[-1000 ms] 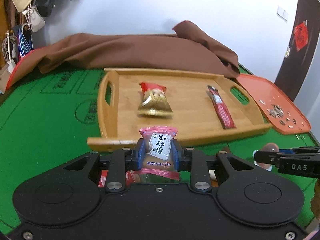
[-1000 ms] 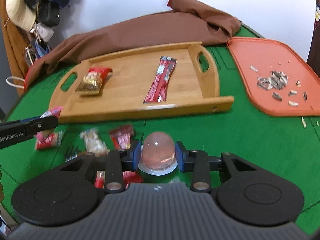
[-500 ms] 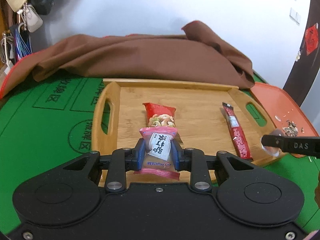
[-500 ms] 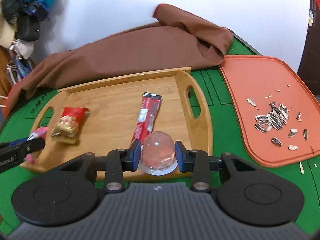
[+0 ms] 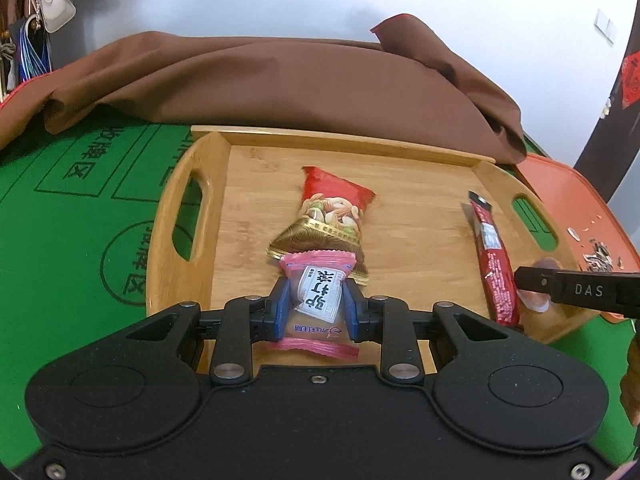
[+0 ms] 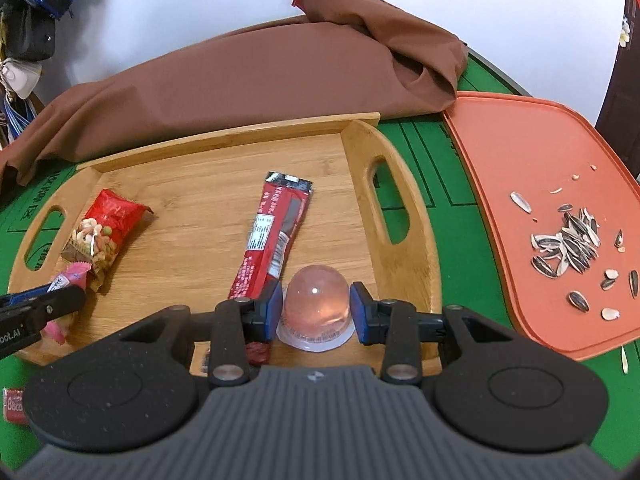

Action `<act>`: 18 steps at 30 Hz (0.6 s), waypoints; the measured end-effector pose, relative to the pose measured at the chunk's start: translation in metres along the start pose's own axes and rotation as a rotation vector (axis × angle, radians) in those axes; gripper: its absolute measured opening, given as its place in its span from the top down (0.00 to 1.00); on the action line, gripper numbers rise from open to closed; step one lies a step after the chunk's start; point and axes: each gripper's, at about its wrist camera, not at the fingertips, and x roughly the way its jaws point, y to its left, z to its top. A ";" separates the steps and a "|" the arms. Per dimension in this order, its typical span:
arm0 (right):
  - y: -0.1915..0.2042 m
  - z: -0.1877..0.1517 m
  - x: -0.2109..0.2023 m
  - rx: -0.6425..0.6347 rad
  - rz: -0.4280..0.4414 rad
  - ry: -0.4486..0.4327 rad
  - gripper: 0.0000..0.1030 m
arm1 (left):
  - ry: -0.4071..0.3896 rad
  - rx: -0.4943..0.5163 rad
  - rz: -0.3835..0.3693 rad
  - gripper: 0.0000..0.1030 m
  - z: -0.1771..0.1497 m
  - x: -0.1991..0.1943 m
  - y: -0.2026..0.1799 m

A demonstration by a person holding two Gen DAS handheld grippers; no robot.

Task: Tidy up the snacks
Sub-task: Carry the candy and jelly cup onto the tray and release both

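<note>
Over wooden tray [image 5: 256, 184]: grippers clamping pink packet [image 5: 318, 300], jelly cup [image 6: 316, 306].

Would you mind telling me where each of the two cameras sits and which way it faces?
Left wrist: sits on the left claw, facing forward and down at the wooden tray; its own fingers pinch a pink-wrapped candy, and the right claw enters at the right edge.
Right wrist: sits on the right claw, facing forward and down at the tray's right half and the orange board; its fingers grip a jelly cup.
Shared: tray, nut packet, red stick packet, brown cloth.
</note>
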 end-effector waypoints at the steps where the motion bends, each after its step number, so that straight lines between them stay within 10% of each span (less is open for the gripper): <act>1: 0.000 0.000 0.001 0.000 0.001 -0.001 0.60 | -0.001 0.001 0.000 0.75 0.001 0.001 0.000; 10: -0.002 0.001 -0.001 0.009 0.024 -0.009 0.55 | -0.018 0.028 0.019 0.72 0.001 0.000 -0.004; 18: -0.001 -0.003 -0.022 -0.012 0.051 -0.043 0.44 | -0.073 0.050 0.025 0.42 -0.005 -0.022 -0.004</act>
